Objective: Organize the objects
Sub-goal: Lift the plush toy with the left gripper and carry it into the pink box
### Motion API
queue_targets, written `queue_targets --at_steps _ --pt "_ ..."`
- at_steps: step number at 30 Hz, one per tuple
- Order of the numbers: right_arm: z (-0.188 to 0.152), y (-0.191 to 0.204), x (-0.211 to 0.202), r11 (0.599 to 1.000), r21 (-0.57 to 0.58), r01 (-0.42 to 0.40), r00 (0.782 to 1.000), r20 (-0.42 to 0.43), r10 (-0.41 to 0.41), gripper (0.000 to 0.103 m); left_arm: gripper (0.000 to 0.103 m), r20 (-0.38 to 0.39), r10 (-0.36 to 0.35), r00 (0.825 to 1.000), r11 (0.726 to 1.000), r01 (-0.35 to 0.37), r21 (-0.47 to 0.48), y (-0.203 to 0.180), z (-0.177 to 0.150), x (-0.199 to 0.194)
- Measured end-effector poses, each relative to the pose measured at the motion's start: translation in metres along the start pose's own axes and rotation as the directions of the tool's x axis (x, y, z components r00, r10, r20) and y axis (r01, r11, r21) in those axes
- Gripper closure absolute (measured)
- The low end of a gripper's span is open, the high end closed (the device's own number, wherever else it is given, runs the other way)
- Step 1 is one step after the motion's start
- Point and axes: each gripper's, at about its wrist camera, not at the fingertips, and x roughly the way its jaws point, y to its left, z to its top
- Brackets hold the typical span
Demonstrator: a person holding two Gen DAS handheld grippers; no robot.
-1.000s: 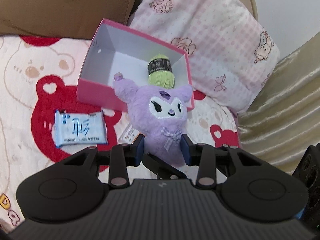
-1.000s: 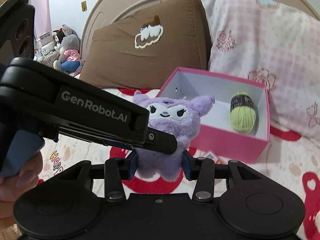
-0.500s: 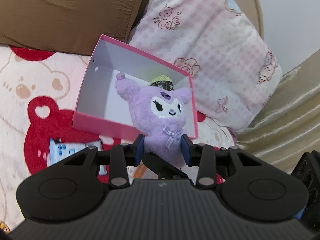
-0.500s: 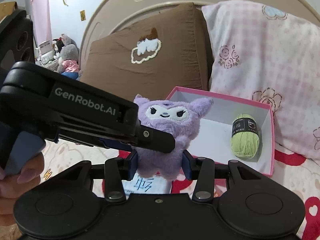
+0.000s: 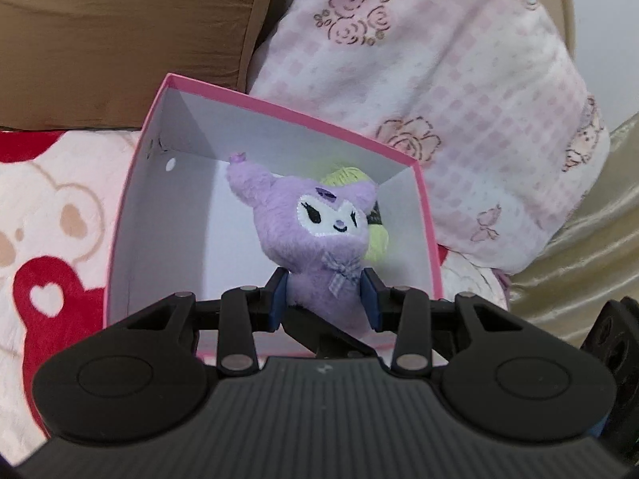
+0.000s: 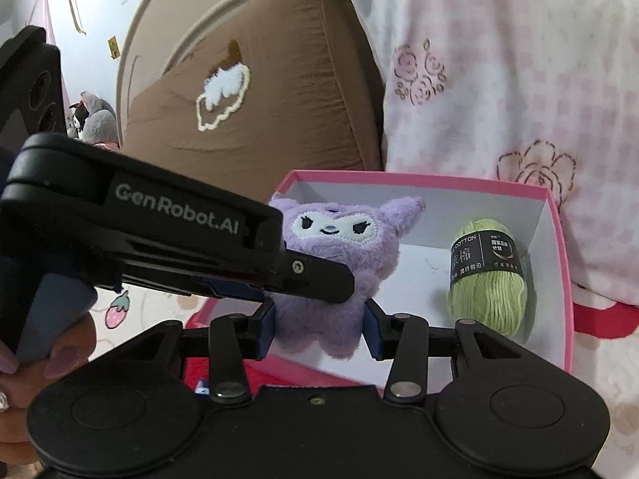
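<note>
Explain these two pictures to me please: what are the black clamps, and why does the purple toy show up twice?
No robot here: a person holds a two-finger clamp in each hand, with a camera on each looking along its fingers. One picture comes from the left gripper, the other from the right gripper. Both are shut on the same purple plush toy, one from each side, over a pink box on a bed. A green yarn ball lies in the box. Behind are a brown pillow and a pink pillow.

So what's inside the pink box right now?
A green yarn ball lies against the right wall of the pink box. The purple plush, gripped by both grippers, hangs over it, hiding part of the floor.
</note>
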Motion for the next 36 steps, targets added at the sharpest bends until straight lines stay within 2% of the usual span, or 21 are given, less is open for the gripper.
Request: queue_targets --at_steps 3,9,14,20,24,28,32,36 --pt "0.006 -0.013 0.016 1.000 0.030 0.001 0.999 -0.035 0.000 0.054 0.066 -0.006 0.006 1.000 1.000 -0.006 0.004 0.001 0.007 0.018" --pt "0.015 -0.023 0.040 1.000 -0.010 0.028 0.996 -0.083 -0.029 0.054 0.066 -0.037 -0.026 0.999 0.999 0.025 -0.032 0.011 0.023 0.041" --pt "0.022 -0.037 0.059 1.000 0.014 0.022 0.991 -0.135 -0.020 0.054 0.066 -0.058 -0.012 0.998 0.999 0.011 -0.033 0.016 0.033 0.062" --pt "0.027 -0.046 0.091 0.998 0.024 0.059 0.971 -0.234 -0.051 0.054 0.066 -0.067 -0.016 0.998 0.995 0.010 -0.095 0.033 0.035 0.088" --pt "0.037 -0.046 0.114 0.995 0.001 0.095 0.944 -0.317 -0.090 0.054 0.065 -0.069 -0.027 0.997 0.988 0.016 -0.153 0.044 0.039 0.100" --pt "0.037 -0.053 0.129 0.996 0.020 0.085 0.928 -0.366 -0.072 0.054 0.066 -0.105 -0.022 0.994 0.985 0.003 -0.174 0.051 0.040 0.112" --pt "0.032 -0.053 0.138 0.997 0.017 0.072 0.921 -0.385 -0.060 0.054 0.064 -0.110 -0.013 0.994 0.984 -0.007 -0.180 0.055 0.037 0.113" --pt "0.033 -0.049 0.144 0.995 -0.036 0.097 0.917 -0.385 -0.104 0.054 0.064 -0.110 -0.007 0.994 0.984 -0.013 -0.180 0.055 0.038 0.110"
